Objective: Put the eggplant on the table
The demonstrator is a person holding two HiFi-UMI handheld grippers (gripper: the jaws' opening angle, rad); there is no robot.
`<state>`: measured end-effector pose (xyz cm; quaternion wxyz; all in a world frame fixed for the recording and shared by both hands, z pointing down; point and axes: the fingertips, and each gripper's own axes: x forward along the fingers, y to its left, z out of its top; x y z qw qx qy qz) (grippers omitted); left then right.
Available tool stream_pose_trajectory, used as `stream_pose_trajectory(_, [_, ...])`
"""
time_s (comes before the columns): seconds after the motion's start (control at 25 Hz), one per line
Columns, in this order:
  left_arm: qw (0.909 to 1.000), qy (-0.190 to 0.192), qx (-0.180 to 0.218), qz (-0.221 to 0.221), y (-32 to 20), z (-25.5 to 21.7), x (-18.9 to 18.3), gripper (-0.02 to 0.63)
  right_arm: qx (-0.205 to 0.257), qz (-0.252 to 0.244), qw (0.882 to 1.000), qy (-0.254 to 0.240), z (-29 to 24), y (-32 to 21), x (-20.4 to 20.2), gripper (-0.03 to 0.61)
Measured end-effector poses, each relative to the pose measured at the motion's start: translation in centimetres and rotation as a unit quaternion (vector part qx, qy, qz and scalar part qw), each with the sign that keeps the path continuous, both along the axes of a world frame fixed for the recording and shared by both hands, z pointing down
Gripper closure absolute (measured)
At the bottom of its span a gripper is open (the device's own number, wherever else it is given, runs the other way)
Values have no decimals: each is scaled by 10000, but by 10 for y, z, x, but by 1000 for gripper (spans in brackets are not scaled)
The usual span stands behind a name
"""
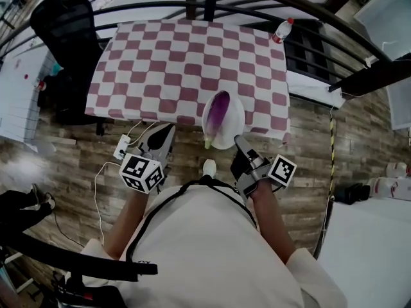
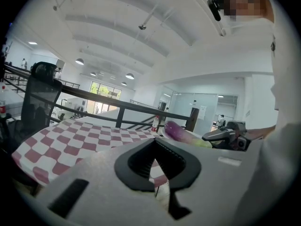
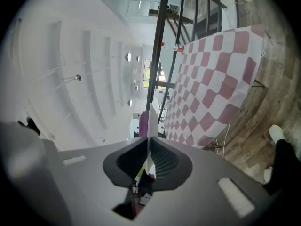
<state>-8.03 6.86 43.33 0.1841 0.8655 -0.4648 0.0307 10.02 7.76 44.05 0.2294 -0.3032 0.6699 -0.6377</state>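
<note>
Eggplant lies lengthwise on a white plate, purple end far, pale green stem end at the plate's near rim. In the head view the plate straddles the near edge of the table, right of centre, with its far part over the red-and-white checked cloth and its near part over the wood floor. Whether the plate touches the cloth cannot be judged.

Right gripper: jaws clenched on the plate's near-right rim. Its own view shows the thin white rim edge-on between the 2 pads, with the eggplant beyond it.

Left gripper: jaws pressed together with nothing between them. It is near the table's near edge, left of the plate and apart from it.

Other items: 1 bottle at the table's far right corner, 1 black chair at the far left, dark railing beyond the table.
</note>
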Motion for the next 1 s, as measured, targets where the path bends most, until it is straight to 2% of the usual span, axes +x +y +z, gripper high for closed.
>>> stream_pose_trajectory(0.28, [9998, -45, -2, -219, -28, -1, 16, 611, -54, -253, 9996, -64, 7, -31, 12, 546])
stream_pose_trajectory(1.0, [9986, -159, -127, -490, -77, 12, 65, 611, -250, -476, 9985, -54, 32, -85, 68, 546])
